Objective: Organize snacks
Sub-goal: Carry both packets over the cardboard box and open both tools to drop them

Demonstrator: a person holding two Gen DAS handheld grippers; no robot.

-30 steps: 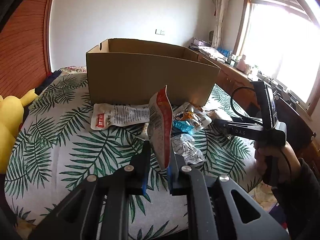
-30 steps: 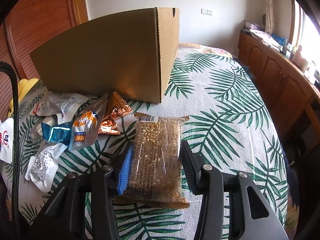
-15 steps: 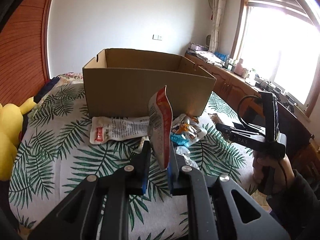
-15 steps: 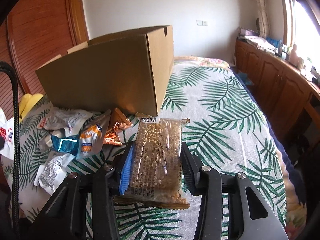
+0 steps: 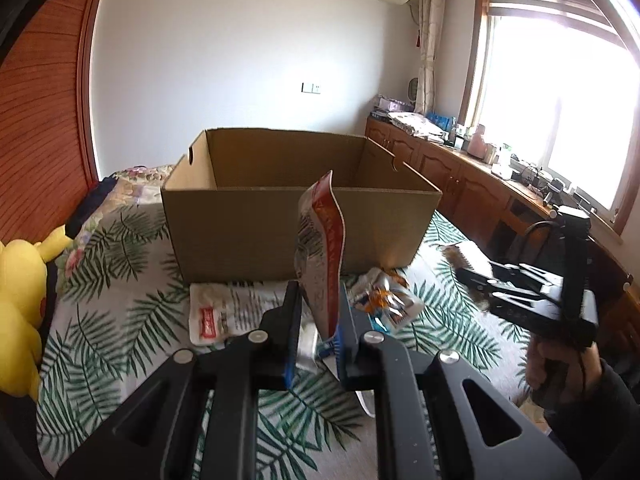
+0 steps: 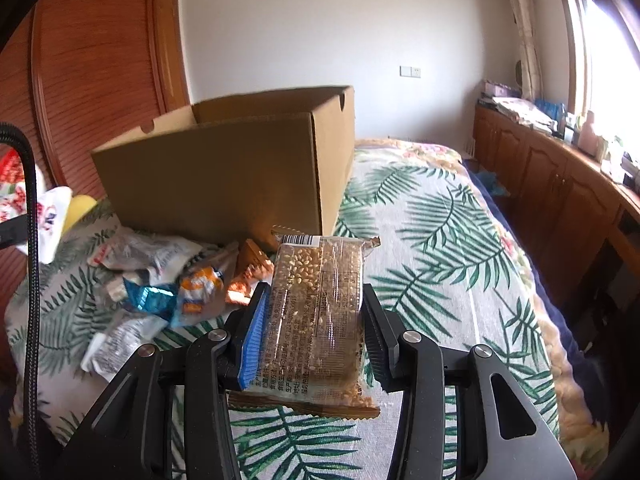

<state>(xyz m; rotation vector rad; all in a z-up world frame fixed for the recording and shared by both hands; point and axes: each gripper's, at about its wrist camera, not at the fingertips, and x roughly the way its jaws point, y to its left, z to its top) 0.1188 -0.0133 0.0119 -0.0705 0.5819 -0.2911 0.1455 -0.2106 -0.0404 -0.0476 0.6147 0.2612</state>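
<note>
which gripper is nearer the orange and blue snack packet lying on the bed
Left. The left gripper, shut on a red-and-white pouch, hangs just beside the packet; the right gripper, clamping a seed bar, sits farther off.

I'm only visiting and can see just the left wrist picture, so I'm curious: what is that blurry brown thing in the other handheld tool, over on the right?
Observer: A clear seed-bar packet. The fingers of the right gripper press on its two long sides.
Operator: Is there any label on it?
Observer: Yes, a barcode on its far end, which points toward the cardboard box.
Operator: Is there anything by the box that I'm missing?
Observer: An orange foil wrapper lies on the bedspread, just in front of the box's near corner.
</note>
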